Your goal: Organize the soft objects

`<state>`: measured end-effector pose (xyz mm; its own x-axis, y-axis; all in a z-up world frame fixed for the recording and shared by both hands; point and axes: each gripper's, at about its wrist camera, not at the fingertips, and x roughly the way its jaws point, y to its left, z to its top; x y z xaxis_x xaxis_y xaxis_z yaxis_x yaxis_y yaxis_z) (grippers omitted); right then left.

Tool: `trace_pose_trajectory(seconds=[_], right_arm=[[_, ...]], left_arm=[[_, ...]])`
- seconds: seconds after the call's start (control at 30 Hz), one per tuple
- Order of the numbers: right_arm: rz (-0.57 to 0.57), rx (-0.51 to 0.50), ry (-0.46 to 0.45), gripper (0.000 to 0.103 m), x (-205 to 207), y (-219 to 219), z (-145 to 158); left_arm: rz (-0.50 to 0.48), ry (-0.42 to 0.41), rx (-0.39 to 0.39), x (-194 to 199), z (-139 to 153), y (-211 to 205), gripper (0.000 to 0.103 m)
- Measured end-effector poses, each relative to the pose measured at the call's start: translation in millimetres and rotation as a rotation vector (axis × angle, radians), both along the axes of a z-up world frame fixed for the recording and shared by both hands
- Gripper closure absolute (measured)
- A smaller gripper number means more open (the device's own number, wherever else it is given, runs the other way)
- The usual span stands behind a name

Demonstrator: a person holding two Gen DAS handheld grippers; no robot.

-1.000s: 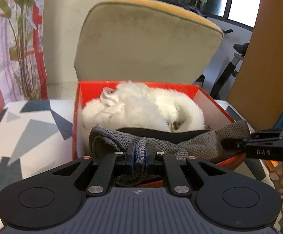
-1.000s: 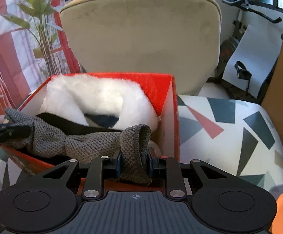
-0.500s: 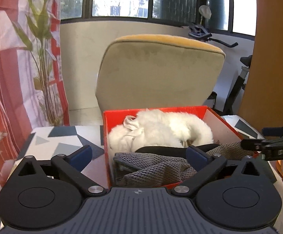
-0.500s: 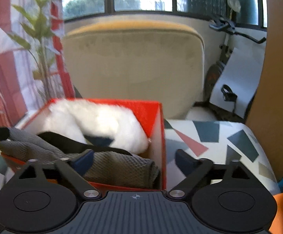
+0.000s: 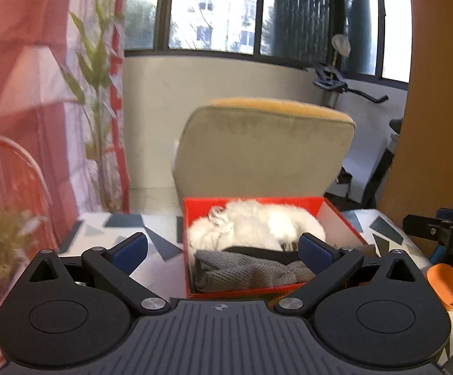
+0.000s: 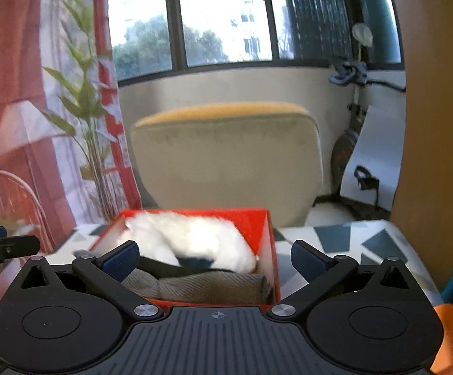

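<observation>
A red box [image 5: 195, 215] stands on the patterned table and holds a white fluffy item [image 5: 257, 225]. A grey knit cloth [image 5: 245, 273] is folded along the box's near side, with a black strap [image 5: 257, 251] lying across it. My left gripper [image 5: 223, 250] is open, above and short of the box, with nothing between its pads. In the right wrist view the same box [image 6: 245, 218], white fluffy item [image 6: 195, 237] and grey knit cloth [image 6: 201, 287] show. My right gripper [image 6: 214, 258] is still opening its jaws and holds nothing. Each gripper shows at the edge of the other's view.
A beige chair [image 5: 264, 156] with an orange top stands right behind the box. The table [image 6: 351, 240] has a geometric print. A plant [image 5: 98, 109] and a red curtain stand at the left, a wooden panel [image 5: 439, 125] at the right. An orange piece [image 5: 446, 284] sits at the lower right.
Both grippers let go of the grey knit cloth and opened wide. They drew back and upward from the box. The cloth now lies inside the box.
</observation>
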<state>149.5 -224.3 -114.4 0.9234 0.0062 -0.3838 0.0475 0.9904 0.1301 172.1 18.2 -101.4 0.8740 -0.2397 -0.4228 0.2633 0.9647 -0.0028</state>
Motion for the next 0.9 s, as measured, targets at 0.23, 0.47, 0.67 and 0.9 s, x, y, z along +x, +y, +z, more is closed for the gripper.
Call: trace_pose_trajectory(seconds=[0.23,0.47,0.67,0.9], right_arm=[[-0.01,0.011,-0.057,0.0,-55.3,12.9,44.4],[-0.01,0.026,-0.088,0.0,-116.3,22.5,86.0],[-0.007,0.009,-0.104,0.0,-158.3,37.6,113.9],[0.012,-0.029,-0.137,0.0,-188.2,49.5,133.9]], left_arm=[[0.006,-0.058,-0.041,-49.2,42.1,3.8,0.0],[0.073,-0.169,0.045,-114.6,80.7,-0.4,0.0],[0.07,-0.199,0.03,-156.6,105.9,1.7,0.0],[0.089,-0.197,0.026,-173.8,108.0,2.7,0.0]])
